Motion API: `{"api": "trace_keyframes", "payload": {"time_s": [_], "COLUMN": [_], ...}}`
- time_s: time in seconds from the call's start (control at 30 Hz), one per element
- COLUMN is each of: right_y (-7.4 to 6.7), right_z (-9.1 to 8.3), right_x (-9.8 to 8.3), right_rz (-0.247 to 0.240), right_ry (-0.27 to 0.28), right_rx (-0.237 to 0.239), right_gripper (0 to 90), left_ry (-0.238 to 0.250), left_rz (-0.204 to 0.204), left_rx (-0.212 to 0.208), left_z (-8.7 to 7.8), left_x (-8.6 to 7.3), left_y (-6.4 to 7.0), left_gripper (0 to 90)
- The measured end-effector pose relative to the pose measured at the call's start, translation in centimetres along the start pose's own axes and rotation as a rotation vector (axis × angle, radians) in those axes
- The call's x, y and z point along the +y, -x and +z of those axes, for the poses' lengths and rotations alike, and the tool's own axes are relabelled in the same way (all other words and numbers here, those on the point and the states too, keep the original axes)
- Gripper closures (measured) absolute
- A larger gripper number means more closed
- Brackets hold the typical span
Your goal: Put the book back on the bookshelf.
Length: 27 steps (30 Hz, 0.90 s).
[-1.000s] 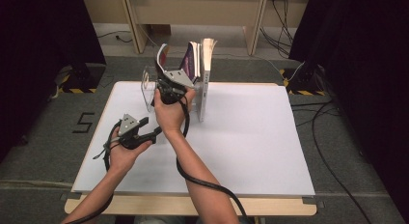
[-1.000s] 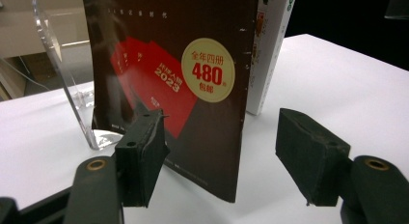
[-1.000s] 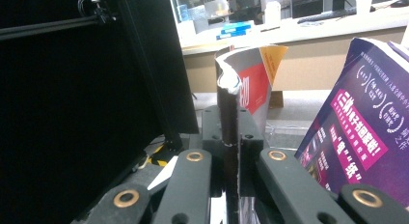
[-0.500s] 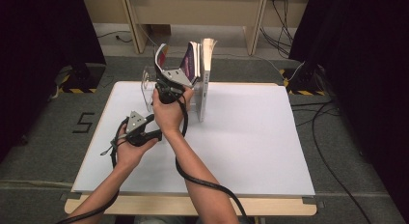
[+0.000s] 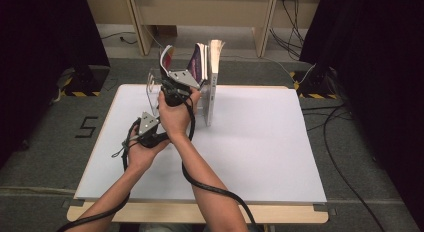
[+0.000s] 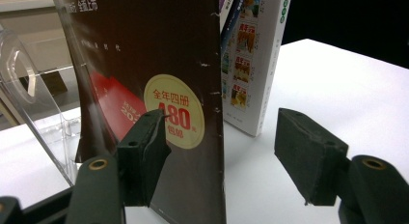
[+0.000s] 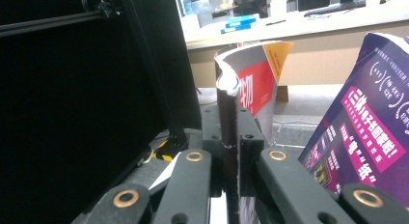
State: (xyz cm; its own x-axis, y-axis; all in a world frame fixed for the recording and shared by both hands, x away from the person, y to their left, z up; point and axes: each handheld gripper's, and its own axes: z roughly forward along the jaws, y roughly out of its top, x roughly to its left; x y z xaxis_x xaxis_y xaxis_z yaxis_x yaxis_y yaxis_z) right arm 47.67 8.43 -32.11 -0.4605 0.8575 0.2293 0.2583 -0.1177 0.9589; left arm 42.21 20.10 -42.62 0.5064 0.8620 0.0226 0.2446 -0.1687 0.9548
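A dark brown magazine (image 6: 159,55) with a red patch and a round cream sticker stands upright and curls at its top (image 5: 166,57). My right gripper (image 5: 174,84) is shut on its edge (image 7: 227,113), pads pressed on both sides (image 7: 230,137). My left gripper (image 5: 151,123) sits low beside it, jaws open (image 6: 222,137). The magazine's lower corner stands between the jaws, near the left pad (image 6: 144,147), and far from the right pad. I cannot tell whether the left pad touches the cover.
A purple magazine (image 7: 366,132) leans just right of the held one (image 5: 200,62). A white book (image 5: 215,82) stands upright behind (image 6: 251,64). A clear plastic holder (image 6: 29,89) stands on the white table (image 5: 260,142) at the left. Cables trail from both grippers.
My left hand has moved right and a little farther away, toward the bottom of the held magazine. The right hand and the magazine have stayed put.
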Motion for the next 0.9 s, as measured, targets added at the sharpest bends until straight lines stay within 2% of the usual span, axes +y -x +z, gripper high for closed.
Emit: {"api": "trace_keyframes", "payload": {"time_s": [0.23,0.27,0.53,0.73,0.9], "right_y": [0.00,-0.05,-0.20,-0.34,-0.17], "right_z": [-0.09,-0.09,-0.06,-0.10,-0.13], "right_x": [-0.06,-0.08,-0.03,-0.03,0.05], "right_rz": [-0.004,-0.006,-0.002,-0.004,-0.003], "right_ry": [-0.002,-0.004,-0.015,-0.020,-0.029], "right_rx": [0.002,0.004,0.016,0.019,0.018], "right_gripper": [86.2,86.2,85.9,85.4,84.4], "left_ry": [-0.001,0.002,0.023,0.020,0.017], "left_rz": [0.017,0.019,0.027,0.037,0.029], "left_rx": [0.040,0.055,0.094,0.103,0.110], "left_z": [0.55,0.64,0.79,0.85,0.89], "left_x": [0.00,0.05,0.35,0.41,0.35], "left_y": [0.04,-0.08,-0.42,-0.07,0.05], "left_gripper": [39.8,42.9,56.1,60.3,64.6]}}
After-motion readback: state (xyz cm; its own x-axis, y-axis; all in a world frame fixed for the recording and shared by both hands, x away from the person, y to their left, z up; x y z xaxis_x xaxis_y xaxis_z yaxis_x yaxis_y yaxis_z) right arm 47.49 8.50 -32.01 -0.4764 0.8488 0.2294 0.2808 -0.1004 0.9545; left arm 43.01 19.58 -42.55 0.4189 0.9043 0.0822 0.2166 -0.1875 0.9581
